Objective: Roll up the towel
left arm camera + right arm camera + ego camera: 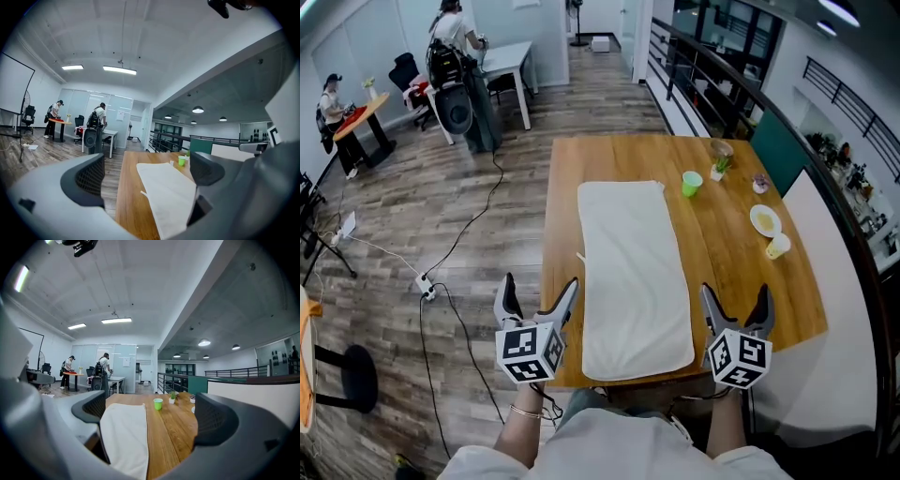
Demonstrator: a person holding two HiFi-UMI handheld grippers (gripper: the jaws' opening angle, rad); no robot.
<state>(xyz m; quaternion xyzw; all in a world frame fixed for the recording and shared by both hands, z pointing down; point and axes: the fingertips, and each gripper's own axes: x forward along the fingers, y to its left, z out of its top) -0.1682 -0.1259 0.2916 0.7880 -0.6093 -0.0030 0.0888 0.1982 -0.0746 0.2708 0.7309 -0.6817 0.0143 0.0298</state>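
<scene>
Head view, stock at this moment.

1. Towel (633, 272): off-white soft cloth, a long rectangle with rounded corners. It is spread flat and unrolled. It lies between the two grippers and runs away ahead of them, with its near short edge at the table's near rim.
2. Table (741, 272): smooth, warm-toned wooden planks, with bare wood ahead of the right gripper.
3. Left gripper (540, 281): grey jaws with meshed pads, standing apart with nothing between them. It is held just outside the towel's near left corner.
4. Right gripper (736, 292): same make, jaws likewise apart and empty. It is held just outside the near right corner.
5. Green cup (692, 183): small and glossy, far ahead of the right gripper by the towel's far corner. A pale plate (765, 220) lies further right.

Step in hand, by judgement: the approach, with rolling not yet begun. The next move probably calls for both grippers to pinch the near edge at its corners and turn it over evenly. Limp cloth on slick wood may slide or bunch.
</scene>
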